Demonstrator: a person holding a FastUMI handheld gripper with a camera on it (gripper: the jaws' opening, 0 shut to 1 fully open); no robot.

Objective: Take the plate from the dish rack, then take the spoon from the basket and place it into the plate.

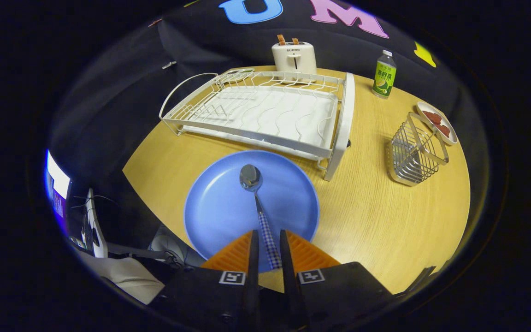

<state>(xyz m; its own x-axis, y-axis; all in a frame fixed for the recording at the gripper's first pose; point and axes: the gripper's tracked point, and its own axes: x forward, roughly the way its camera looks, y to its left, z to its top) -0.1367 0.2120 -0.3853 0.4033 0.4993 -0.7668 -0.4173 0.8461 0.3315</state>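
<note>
My gripper pinches the spoon by its checked handle. Bowl points twelve o'clock over the blue plate; light, stiff, probably slippery.

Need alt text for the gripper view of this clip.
The gripper holds a spoon by its checked handle, bowl over a blue plate on a wooden table. Beyond stand an empty white dish rack, a wire basket, toaster and bottle.
</note>
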